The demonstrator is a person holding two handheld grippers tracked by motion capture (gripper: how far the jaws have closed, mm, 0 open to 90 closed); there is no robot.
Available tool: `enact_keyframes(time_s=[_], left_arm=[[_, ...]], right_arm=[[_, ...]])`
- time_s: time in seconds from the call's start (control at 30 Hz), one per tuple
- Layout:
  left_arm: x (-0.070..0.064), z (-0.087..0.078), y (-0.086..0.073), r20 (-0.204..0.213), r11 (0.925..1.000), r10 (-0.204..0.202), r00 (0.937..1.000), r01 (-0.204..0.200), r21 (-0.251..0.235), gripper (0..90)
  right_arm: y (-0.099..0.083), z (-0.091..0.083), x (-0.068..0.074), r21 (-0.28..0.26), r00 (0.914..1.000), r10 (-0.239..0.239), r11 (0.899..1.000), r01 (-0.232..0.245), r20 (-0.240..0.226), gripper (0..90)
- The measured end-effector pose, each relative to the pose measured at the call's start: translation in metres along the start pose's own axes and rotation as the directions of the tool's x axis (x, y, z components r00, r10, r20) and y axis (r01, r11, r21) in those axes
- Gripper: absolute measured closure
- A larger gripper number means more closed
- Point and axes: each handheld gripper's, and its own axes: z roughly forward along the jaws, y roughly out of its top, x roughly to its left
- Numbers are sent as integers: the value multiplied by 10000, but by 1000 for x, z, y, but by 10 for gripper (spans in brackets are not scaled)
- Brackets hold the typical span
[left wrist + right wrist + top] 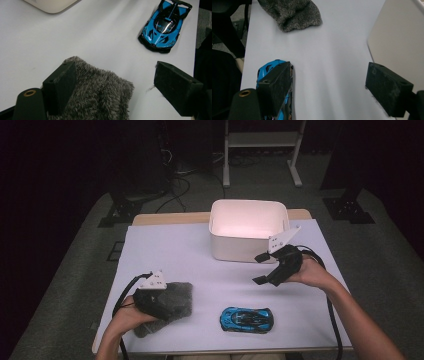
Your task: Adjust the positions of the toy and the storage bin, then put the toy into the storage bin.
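A grey fuzzy cloth (177,297) lies bunched at the table's front left. My left gripper (167,307) is over it and open. In the left gripper view the cloth (100,92) lies against the left jaw and reaches partway across the gap of that gripper (116,72); the right jaw stands clear of it. A blue toy car (246,319) sits near the front edge, also seen further off (163,25). My right gripper (260,268) hovers open in front of a white bin (248,247). In its own view the right gripper (329,73) holds nothing, and the car (265,71) shows behind its left jaw.
The white bin (399,37) stands at the back centre of the white table sheet (165,255), close to my right gripper. Bare sheet lies between cloth, car and bin. Stands and cables are on the dark floor behind the table.
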Motion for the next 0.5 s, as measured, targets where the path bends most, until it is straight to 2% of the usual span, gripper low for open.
enact_keyframes(time_s=[0.1, 0.3, 0.5], left_arm=[[0, 0, 1, 44, 9999, -40, 10000, 41, -122, 180], [-1, 1, 1, 50, 10000, 71, 10000, -71, 3, 180], [-2, 0, 3, 25, 9998, 174, 9998, -174, -97, 178]], right_arm=[[1, 0, 0, -4, 10000, -9, 10000, 9, -51, 194], [2, 0, 1, 60, 10000, -67, 10000, 67, -41, 194], [10, -4, 0, 64, 9998, -187, 9998, 186, 61, 200]])
